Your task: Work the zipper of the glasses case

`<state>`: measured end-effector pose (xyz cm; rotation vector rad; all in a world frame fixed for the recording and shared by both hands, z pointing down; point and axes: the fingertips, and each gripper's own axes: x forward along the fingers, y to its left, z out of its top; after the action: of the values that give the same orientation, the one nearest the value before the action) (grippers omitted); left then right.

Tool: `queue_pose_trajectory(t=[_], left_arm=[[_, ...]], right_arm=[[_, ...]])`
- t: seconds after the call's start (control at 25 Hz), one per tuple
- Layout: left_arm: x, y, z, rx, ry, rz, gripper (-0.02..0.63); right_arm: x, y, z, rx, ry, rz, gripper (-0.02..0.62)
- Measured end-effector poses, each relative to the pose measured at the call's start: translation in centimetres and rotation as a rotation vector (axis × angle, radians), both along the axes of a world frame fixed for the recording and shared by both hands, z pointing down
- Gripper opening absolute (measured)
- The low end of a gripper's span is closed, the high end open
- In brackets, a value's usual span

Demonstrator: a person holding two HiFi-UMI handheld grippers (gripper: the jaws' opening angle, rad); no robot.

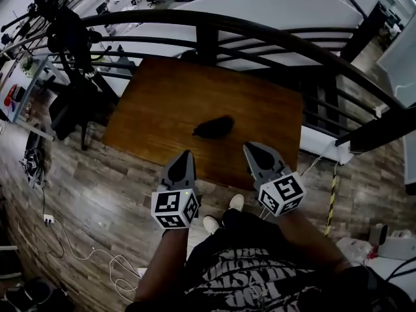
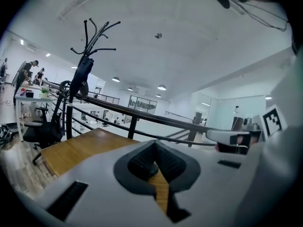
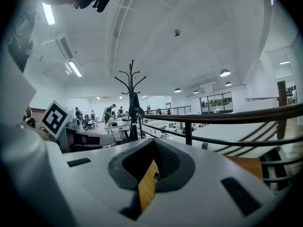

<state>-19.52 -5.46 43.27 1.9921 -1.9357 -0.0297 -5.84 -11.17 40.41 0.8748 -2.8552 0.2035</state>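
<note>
A dark, rounded glasses case (image 1: 214,127) lies mid-table on smooth brown wood (image 1: 156,103); its zipper is too small to make out. Bare tabletop surrounds it; the left gripper (image 1: 186,155) at its 7 o'clock and the right gripper (image 1: 249,148) at 5 o'clock stand clear, ridged jaws pressed together, empty.

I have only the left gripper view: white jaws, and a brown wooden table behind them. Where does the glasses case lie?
Observer: In the head view the dark oval glasses case lies near the middle of the brown wooden table, ahead of the left gripper and the right gripper; neither touches it.
Operator: Does the right gripper hold anything?
Observer: No. Its own view shows its jaws together at the tips, with nothing gripped.
Operator: Where is it beside mine?
Observer: About level with it, both tips over the table's near edge.
</note>
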Motion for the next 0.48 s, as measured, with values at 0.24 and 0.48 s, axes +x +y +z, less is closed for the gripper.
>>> queue_pose_trajectory(t=[0.24, 0.48], left_arm=[[1.6, -3.6, 0.8, -0.025, -0.011, 0.010, 0.000], [0.4, -7.2, 0.6, -0.040, -0.033, 0.000, 0.000]], right_arm=[[1.5, -3.4, 1.0, -0.022, -0.005, 0.005, -0.008], [0.4, -7.4, 1.1, -0.030, -0.027, -0.002, -0.008]])
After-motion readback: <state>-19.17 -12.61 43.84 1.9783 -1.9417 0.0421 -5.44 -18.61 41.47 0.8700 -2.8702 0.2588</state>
